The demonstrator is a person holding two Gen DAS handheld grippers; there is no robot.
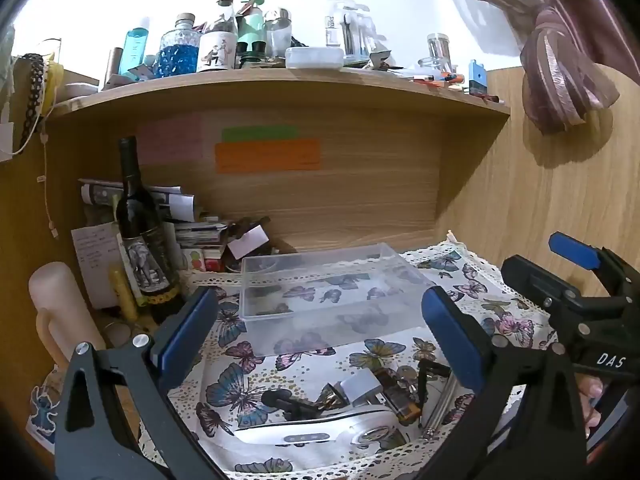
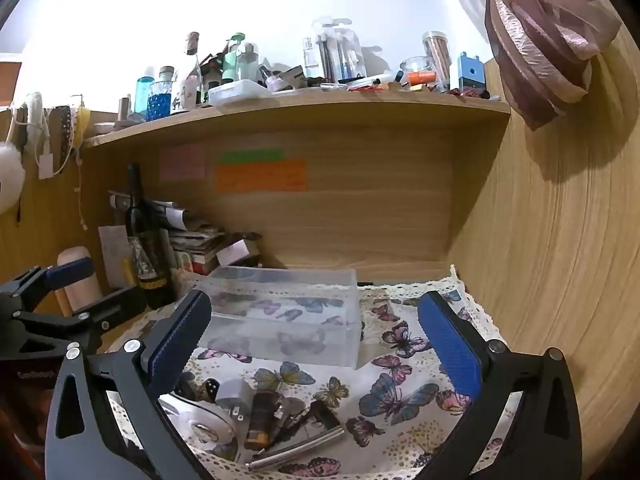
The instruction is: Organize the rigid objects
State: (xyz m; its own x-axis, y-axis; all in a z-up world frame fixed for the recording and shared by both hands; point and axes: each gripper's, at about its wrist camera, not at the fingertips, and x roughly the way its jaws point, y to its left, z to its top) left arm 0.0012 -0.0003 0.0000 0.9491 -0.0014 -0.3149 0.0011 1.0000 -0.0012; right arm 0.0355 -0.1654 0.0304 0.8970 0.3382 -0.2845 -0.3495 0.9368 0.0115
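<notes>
We hold our left gripper spread wide with nothing between its blue pads, hovering above the butterfly-print cloth that covers the counter. Straight ahead of it, beyond the fingertips, sits a clear plastic box, open at the top, with nothing visible inside. Below and between the fingers, close to us, lies a cluster of small rigid things: a white device with a round metal button, a white charger plug, a small brown and yellow piece, and a metal rod leaning toward the right finger.

Our right gripper is likewise wide apart and carries nothing. The same clear box lies ahead of it, toward its left finger. The pile sits beneath that finger: the white device, a brown cylinder with a yellow end, and the metal rod nearest us.

To the left of both grippers, a dark wine bottle stands upright beside a stack of papers. A wooden shelf crowded with bottles runs overhead.
</notes>
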